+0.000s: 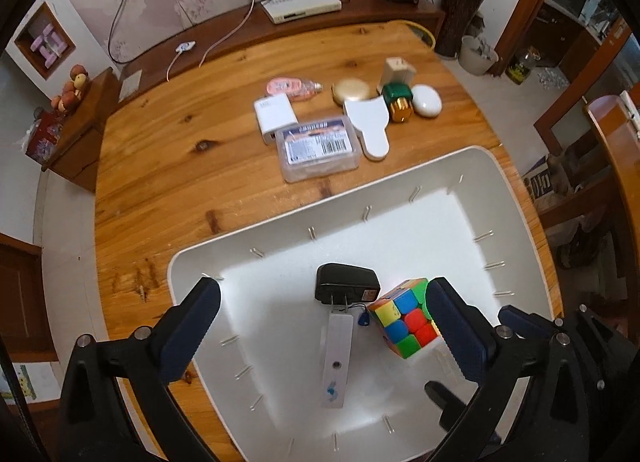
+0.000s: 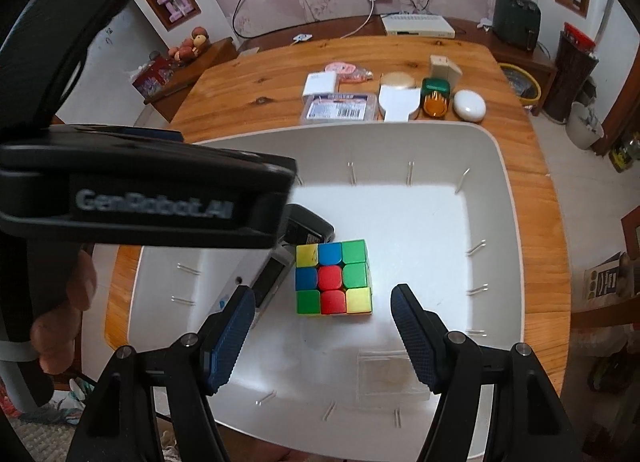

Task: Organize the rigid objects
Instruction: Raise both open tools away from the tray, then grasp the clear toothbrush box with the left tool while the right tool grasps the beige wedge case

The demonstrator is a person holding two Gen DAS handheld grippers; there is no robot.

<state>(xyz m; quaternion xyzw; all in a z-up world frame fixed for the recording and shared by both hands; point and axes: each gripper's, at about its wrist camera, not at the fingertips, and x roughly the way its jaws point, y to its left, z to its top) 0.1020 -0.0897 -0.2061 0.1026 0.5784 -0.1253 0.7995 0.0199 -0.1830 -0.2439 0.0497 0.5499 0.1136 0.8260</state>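
Observation:
A white bin (image 1: 400,177) (image 2: 496,189) on the wooden table holds a colour cube (image 1: 404,316) (image 2: 334,278), a black plug adapter (image 1: 346,282) (image 2: 308,227), a white flat bar (image 1: 338,358) and a clear plastic case (image 2: 390,378). My left gripper (image 1: 326,326) hangs above the bin with its jaws wide open; the adapter and bar lie below the gap, untouched. My right gripper (image 2: 322,330) is open above the bin floor, and the cube rests just beyond its fingertips, clear of both pads. The left gripper's black body (image 2: 140,197) fills the left of the right wrist view.
Behind the bin lie a labelled clear box (image 1: 316,149), a white charger (image 1: 274,115), a pink packet (image 1: 292,87), a gold compact (image 1: 352,91), a white paddle (image 1: 372,125), a green-gold container (image 1: 398,101), a white oval case (image 1: 426,99) and a beige box (image 1: 396,71).

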